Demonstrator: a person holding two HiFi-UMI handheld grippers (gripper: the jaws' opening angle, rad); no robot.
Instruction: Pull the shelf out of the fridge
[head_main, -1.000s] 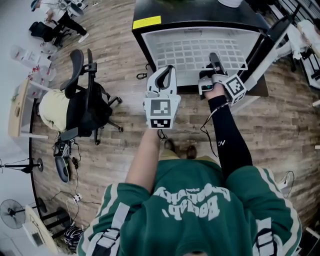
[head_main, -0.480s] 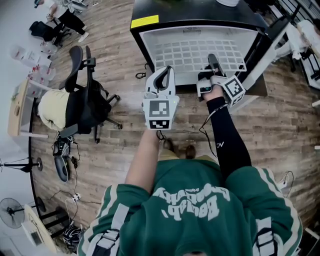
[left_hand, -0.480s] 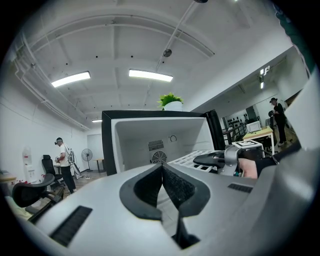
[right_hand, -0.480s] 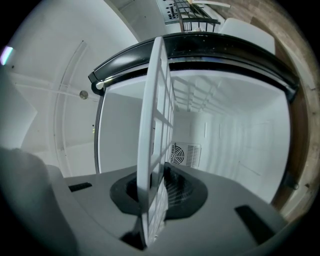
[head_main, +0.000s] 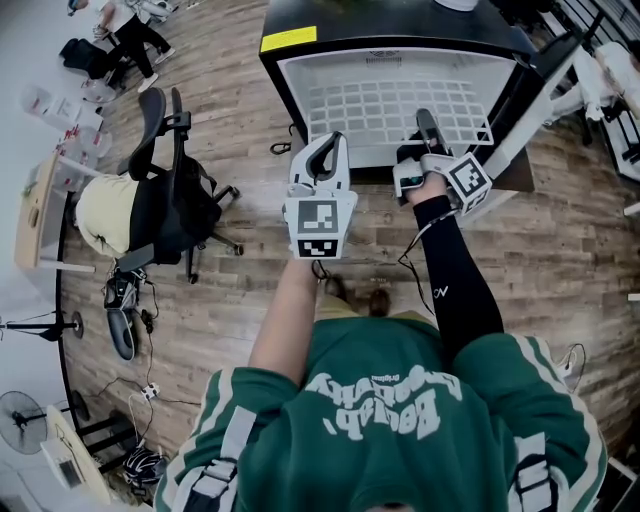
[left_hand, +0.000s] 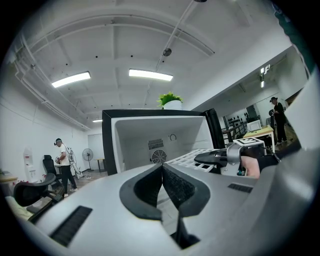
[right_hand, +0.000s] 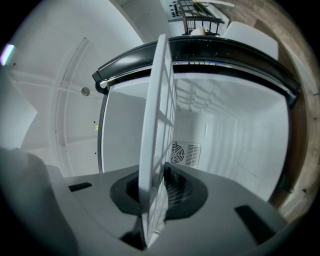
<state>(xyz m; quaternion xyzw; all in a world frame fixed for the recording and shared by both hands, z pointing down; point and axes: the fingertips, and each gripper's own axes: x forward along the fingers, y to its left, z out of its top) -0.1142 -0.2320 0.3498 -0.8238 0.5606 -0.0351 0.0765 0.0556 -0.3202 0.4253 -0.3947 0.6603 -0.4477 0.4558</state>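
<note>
A small black fridge (head_main: 400, 35) stands open, its door (head_main: 535, 90) swung to the right. The white wire shelf (head_main: 380, 105) lies level in the white cavity, its front edge near the opening. My right gripper (head_main: 428, 122) is shut on the shelf's front right part. In the right gripper view the shelf (right_hand: 157, 115) runs edge-on between the pads, held by the right gripper (right_hand: 155, 192). My left gripper (head_main: 333, 140) hovers before the shelf's front left corner, shut on nothing. In the left gripper view its pads (left_hand: 176, 186) meet, with the fridge (left_hand: 150, 132) and the right gripper (left_hand: 232, 157) beyond.
A black office chair (head_main: 165, 200) with a pale cushion stands on the wooden floor to the left. A potted plant (left_hand: 171, 101) sits on top of the fridge. A cable (head_main: 415, 255) hangs by my right arm. People stand far off at the room's edges.
Only the head view has shifted a little. Both grippers and the shelf keep the same places.
</note>
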